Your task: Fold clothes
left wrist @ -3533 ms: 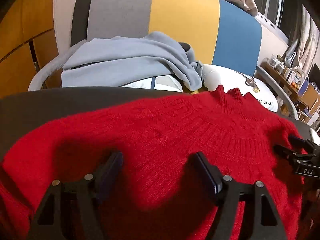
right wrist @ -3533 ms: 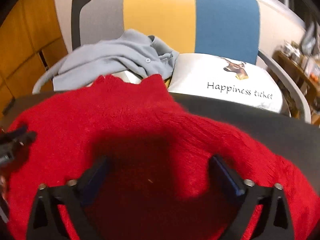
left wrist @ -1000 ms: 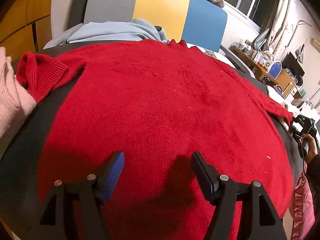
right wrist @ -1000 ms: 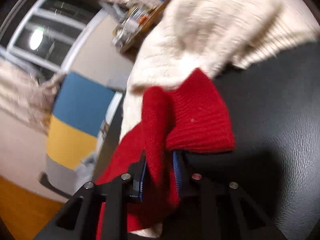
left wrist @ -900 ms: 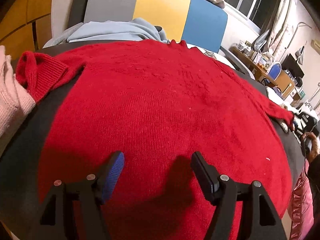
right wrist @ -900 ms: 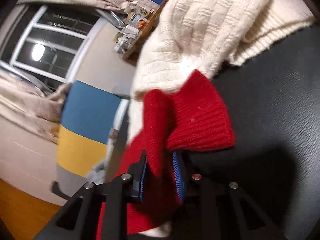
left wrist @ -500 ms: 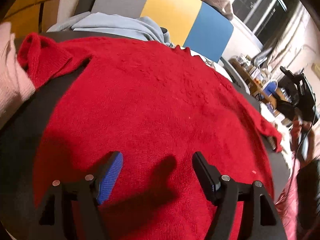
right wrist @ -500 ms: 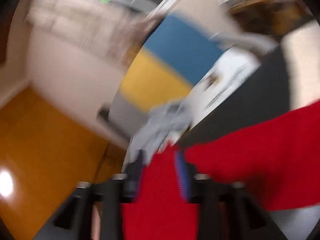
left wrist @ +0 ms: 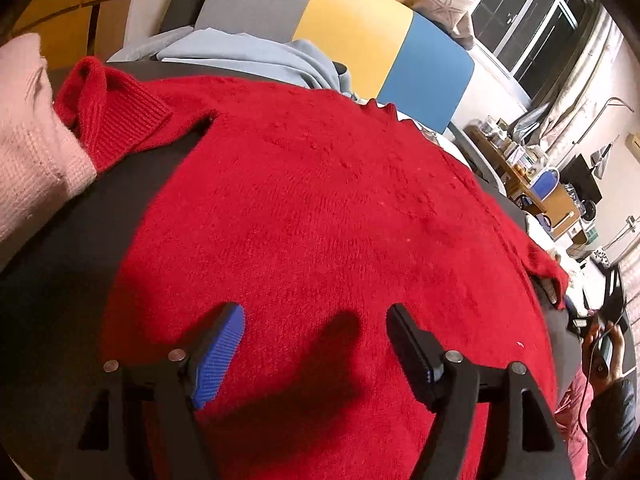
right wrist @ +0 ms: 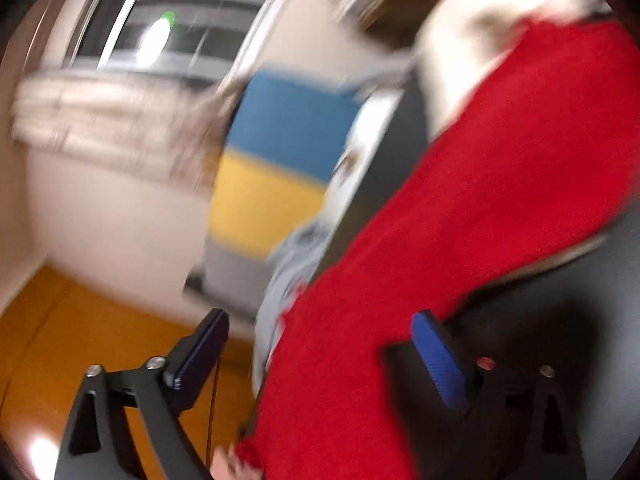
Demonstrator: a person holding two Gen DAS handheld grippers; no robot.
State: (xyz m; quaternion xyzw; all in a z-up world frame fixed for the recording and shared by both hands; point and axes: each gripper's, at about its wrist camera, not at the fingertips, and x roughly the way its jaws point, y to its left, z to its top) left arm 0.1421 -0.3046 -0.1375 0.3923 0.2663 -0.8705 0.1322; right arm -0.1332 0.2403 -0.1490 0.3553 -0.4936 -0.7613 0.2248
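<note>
We see the left gripper [left wrist: 316, 330] low over the near part of the red sweater [left wrist: 320, 216], its fingers spread wide with nothing between them, casting shadows on the knit. The right gripper [right wrist: 320, 340] is tilted hard to one side, its fingers also spread and empty; its view is smeared by motion. At the right edge of the left view a hand [left wrist: 604, 344] shows around a dark device.

A second ago the right gripper was pinched on the sweater's right cuff near a cream knit; now it has let go and swung clear, and the sleeve lies stretched out across the dark table [left wrist: 60, 264]. The left gripper has barely shifted.

The sweater lies flat, front down or up we cannot tell, body spread across the table, neckline at the far edge. Its left sleeve [left wrist: 108, 112] is bunched and folded back at the far left, ribbed cuff showing, touching a pink knit [left wrist: 32, 152]. Beyond the far edge sits a grey, yellow and blue chair [left wrist: 352, 36] with a pale blue garment [left wrist: 248, 56] on it.
</note>
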